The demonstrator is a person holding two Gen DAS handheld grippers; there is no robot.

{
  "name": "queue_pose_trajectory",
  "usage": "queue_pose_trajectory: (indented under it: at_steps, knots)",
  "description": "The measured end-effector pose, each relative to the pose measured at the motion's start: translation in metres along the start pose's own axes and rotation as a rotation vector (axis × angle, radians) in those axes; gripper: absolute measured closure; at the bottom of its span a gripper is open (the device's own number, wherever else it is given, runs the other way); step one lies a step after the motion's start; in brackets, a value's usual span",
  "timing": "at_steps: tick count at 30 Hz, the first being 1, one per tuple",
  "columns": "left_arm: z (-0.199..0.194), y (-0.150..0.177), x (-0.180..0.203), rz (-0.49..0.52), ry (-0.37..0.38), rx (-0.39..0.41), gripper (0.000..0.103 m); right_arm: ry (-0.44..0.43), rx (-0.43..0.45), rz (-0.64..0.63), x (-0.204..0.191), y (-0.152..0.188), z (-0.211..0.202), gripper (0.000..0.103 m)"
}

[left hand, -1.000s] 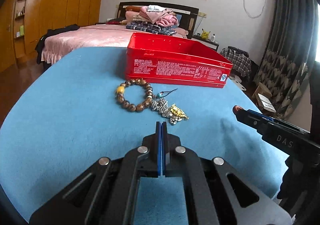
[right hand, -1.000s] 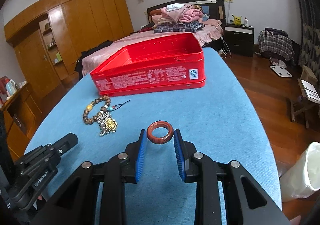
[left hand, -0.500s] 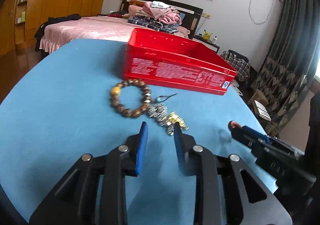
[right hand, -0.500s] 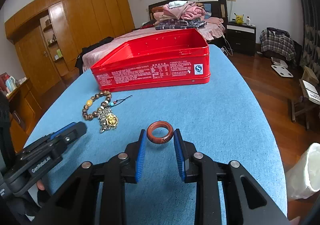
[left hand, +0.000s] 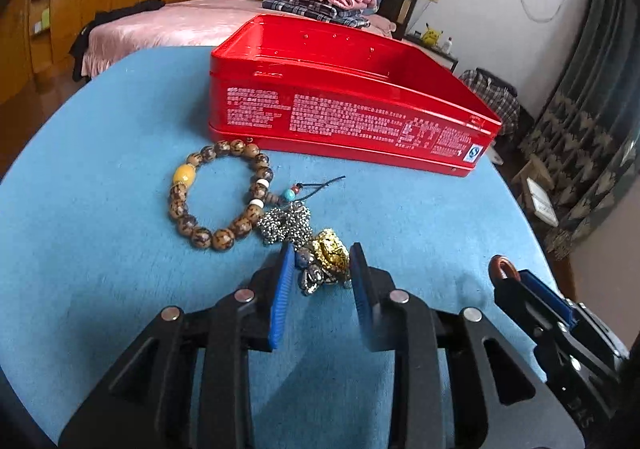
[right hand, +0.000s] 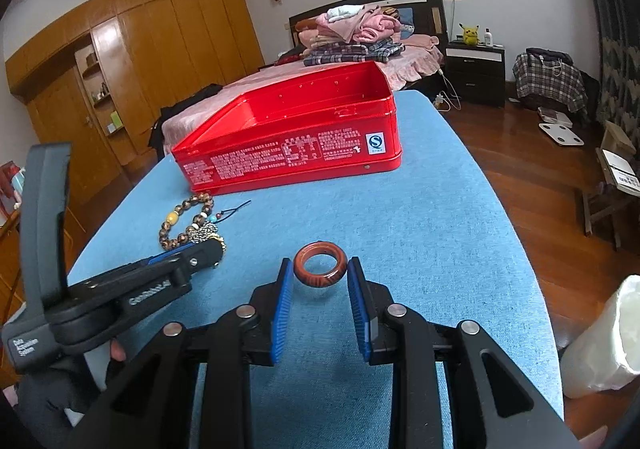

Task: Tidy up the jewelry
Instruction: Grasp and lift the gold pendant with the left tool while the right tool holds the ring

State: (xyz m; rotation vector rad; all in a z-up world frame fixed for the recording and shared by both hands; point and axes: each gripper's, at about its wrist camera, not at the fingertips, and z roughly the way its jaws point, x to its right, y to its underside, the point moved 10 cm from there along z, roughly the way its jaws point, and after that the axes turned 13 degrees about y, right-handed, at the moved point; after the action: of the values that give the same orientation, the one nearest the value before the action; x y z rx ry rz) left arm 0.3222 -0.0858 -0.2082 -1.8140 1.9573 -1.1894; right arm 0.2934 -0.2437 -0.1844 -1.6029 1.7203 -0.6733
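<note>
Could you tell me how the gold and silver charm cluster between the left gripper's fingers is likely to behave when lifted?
The charm cluster looks like loose linked metal pieces, so it would probably dangle floppily. Its silver chain may trail behind. It looks dense for its size.

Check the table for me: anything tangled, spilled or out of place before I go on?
Only the heap beside the bead bracelet: a silver chain bunched up with a gold charm, right against the bracelet, so they may lift together. The red tin sits square and the left gripper straddles the charm.
</note>
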Motion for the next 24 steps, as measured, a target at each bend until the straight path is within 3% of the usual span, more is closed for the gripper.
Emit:
queue_pose_trajectory:
  at_steps: [2, 6, 8, 15, 24]
  knots:
    - [0.000, 0.001, 0.001, 0.003, 0.005, 0.000, 0.087, -0.002, 0.002, -0.002, -0.001, 0.000, -0.001, 0.076]
    - [-0.004, 0.002, 0.005, 0.018, 0.039, 0.012, 0.088, -0.001, 0.008, -0.004, 0.000, -0.002, -0.003, 0.076]
    - [-0.009, 0.003, 0.006, 0.031, 0.049, 0.022, 0.094, 0.001, 0.009, -0.003, 0.001, -0.003, -0.004, 0.076]
    - [-0.034, 0.026, -0.006, 0.048, 0.085, 0.027, 0.094, 0.003, 0.006, -0.004, 0.001, -0.003, -0.004, 0.076]
    - [-0.054, 0.038, -0.024, 0.097, 0.063, 0.014, 0.092, 0.007, -0.001, -0.014, -0.002, -0.001, -0.002, 0.076]
